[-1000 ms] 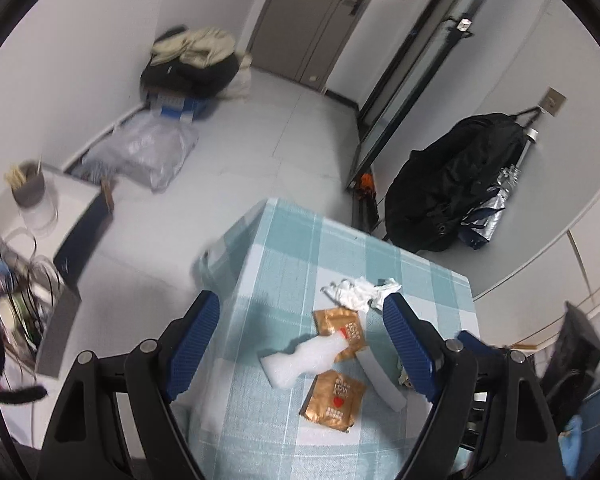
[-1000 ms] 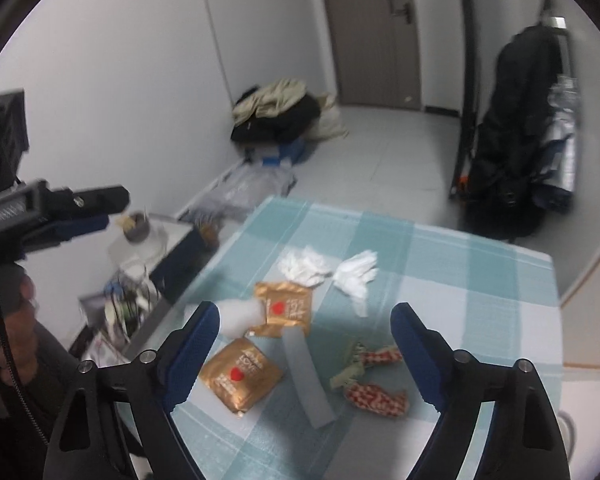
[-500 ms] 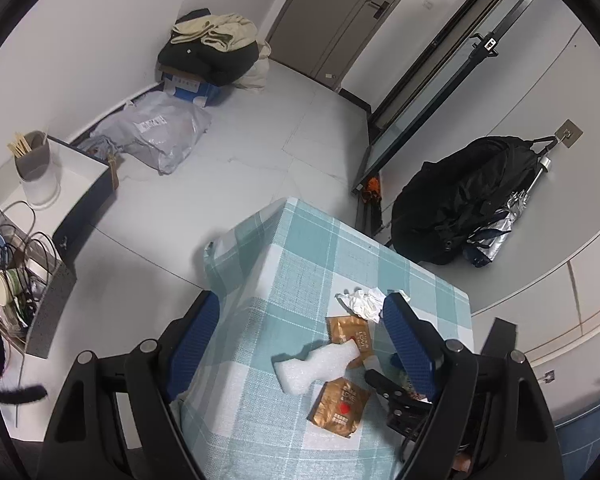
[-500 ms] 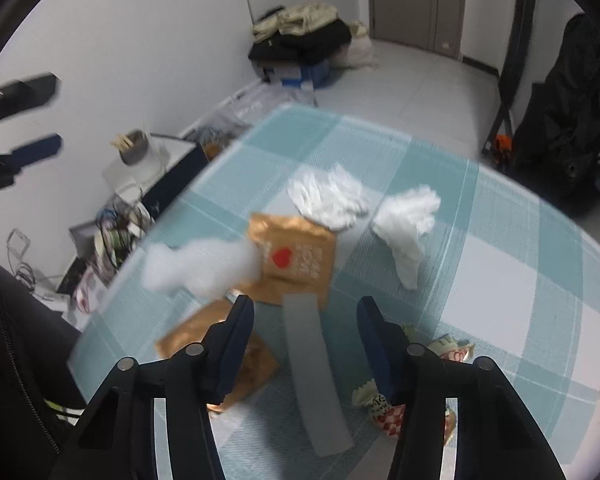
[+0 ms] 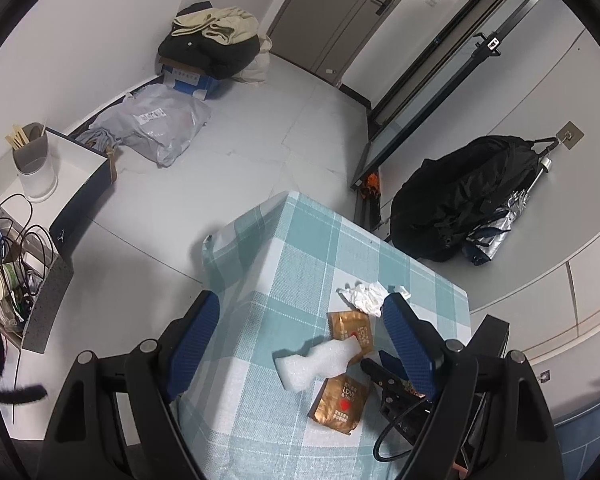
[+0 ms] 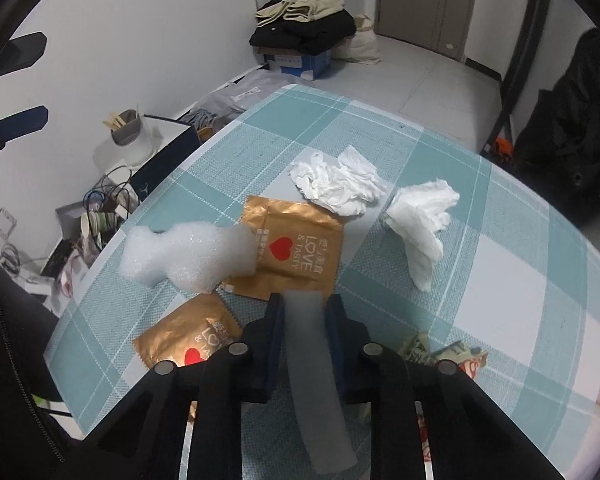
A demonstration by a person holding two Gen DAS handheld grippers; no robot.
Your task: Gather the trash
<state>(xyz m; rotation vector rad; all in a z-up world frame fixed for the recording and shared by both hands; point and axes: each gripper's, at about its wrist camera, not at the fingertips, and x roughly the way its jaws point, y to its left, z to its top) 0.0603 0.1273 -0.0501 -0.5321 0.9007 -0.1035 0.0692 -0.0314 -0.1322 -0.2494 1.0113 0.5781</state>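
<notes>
— Where is the trash found, and what is set around it?

— A pale foam strip (image 6: 308, 344) is seen lying near the near edge of the tabletop (image 6: 500, 264), with the trash spread toward the middle. A gold wrapper (image 6: 296, 248) is touched by the strip's far end; a second gold wrapper (image 6: 188, 336) lies to its left, close to the left edge. A white foam chunk (image 6: 188, 254) is laid over the first wrapper's corner. Two crumpled tissues (image 6: 336, 182) (image 6: 422, 216) are placed farther in, side by side. Small red-and-green candy wrappers (image 6: 448, 354) lie right of the strip, partly hidden behind the claw's frame.

— Can any writing be read?

— "LOVE & TASTY" with a red heart is printed on both gold wrappers (the smaller characters beside it cannot be made out).

— And the claws?

— The right gripper (image 6: 305, 312) has just been closing, and the foam strip is pinched between its blue fingers (image 6: 274, 332), one on each long side. The left gripper (image 5: 300, 316) is held spread wide above the left part of the tabletop, and nothing is gripped or touched by it. The strip's grip is blocked from the left wrist view by the left gripper's own finger.
</notes>
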